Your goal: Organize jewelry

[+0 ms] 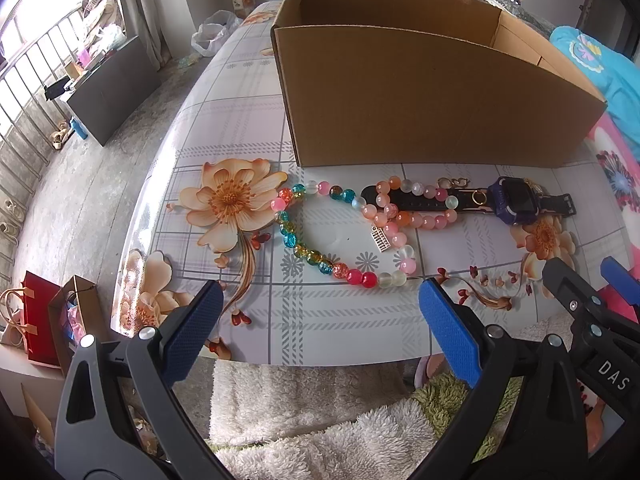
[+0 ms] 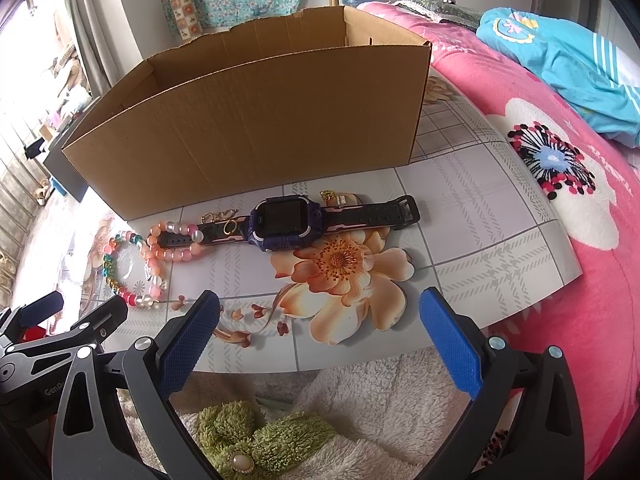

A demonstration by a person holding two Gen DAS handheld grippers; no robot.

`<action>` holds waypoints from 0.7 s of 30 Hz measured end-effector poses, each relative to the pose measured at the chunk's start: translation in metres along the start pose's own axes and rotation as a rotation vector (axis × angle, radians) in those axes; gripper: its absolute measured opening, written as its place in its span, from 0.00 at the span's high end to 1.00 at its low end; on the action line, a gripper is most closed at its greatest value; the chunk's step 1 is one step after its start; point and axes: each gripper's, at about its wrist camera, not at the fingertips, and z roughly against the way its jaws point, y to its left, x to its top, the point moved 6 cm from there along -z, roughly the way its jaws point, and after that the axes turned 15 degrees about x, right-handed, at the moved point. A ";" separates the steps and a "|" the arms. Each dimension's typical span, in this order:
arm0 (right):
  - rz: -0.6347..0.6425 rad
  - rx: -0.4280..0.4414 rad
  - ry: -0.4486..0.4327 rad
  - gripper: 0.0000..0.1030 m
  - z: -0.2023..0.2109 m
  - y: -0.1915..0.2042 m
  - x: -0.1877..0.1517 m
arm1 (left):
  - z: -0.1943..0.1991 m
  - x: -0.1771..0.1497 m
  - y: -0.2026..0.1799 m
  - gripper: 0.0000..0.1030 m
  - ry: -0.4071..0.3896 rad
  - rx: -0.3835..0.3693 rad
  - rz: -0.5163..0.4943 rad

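An open cardboard box (image 1: 420,92) (image 2: 248,128) stands on the flowered table. In front of it lie a multicoloured bead bracelet (image 1: 304,236) (image 2: 120,272), a pink-orange bead bracelet (image 1: 404,210) (image 2: 176,240) with a small metal charm (image 1: 378,237), and a purple watch (image 1: 516,200) (image 2: 286,218) with a black strap. The pink-orange bracelet overlaps the strap's left end. Small gold pieces (image 1: 452,182) (image 2: 220,216) rest by the strap. My left gripper (image 1: 320,296) (image 2: 80,308) is open near the front edge, short of the bracelets. My right gripper (image 2: 320,304) (image 1: 588,276) is open, nearer than the watch.
A pink flowered blanket (image 2: 560,168) and a blue garment (image 2: 560,56) lie right of the table. White fluffy fabric (image 2: 380,400) and a green plush piece with a pearl brooch (image 2: 240,460) sit below the front edge. Red and brown bags (image 1: 48,316) stand on the floor at left.
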 end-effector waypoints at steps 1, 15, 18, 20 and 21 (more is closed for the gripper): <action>0.000 0.000 0.000 0.05 0.000 0.000 0.000 | 0.000 0.000 -0.001 0.08 0.000 0.001 0.000; -0.016 0.005 -0.008 0.05 0.000 0.000 0.002 | -0.003 0.010 0.012 0.08 -0.018 -0.001 0.034; -0.032 0.038 -0.016 0.05 -0.002 0.001 0.002 | -0.007 0.014 0.022 0.08 -0.022 0.003 0.046; -0.031 0.069 -0.024 0.05 -0.002 0.004 0.003 | -0.011 0.017 0.028 0.08 -0.019 -0.019 0.054; -0.029 0.084 -0.029 0.05 -0.002 0.006 0.003 | -0.012 0.017 0.032 0.08 -0.020 -0.028 0.055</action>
